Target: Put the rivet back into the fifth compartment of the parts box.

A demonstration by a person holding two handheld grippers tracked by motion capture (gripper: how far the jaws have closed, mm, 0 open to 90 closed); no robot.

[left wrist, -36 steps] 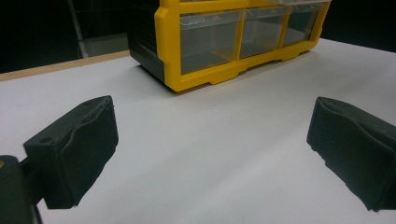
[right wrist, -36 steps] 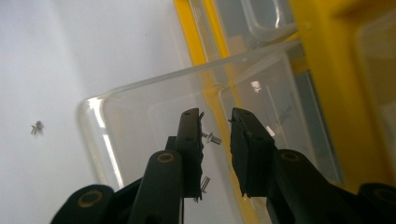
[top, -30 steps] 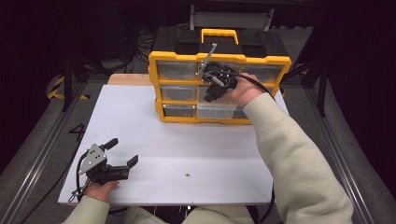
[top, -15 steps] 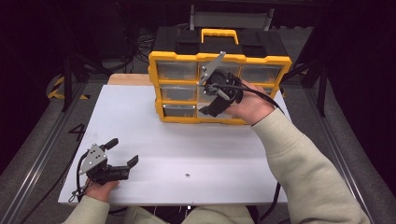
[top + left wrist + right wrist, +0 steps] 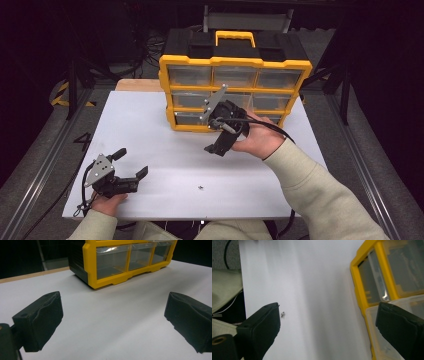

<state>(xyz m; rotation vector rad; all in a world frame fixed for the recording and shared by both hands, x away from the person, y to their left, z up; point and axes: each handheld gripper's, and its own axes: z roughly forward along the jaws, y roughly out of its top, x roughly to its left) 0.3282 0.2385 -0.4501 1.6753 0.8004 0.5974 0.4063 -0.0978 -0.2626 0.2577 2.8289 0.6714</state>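
As its jaws spread wide, right gripper [image 5: 226, 131] backed off drawer cabinet [image 5: 235, 92], nothing btwn, left gripper [image 5: 131, 167] open, unmoved.

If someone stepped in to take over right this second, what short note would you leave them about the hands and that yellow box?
Right gripper: open, nothing between its fingers; its fingers have just been opening as it came away from the yellow plastic drawer cabinet.
Left gripper: open, holding nothing, low over the near left part of the white table.
A clear drawer in the cabinet's bottom row sticks out a little in the right gripper view.
A tiny metal screw-like part lies loose on the table near the front edge.
Likely left: pick up that small part and put it in a drawer, though that is a guess.
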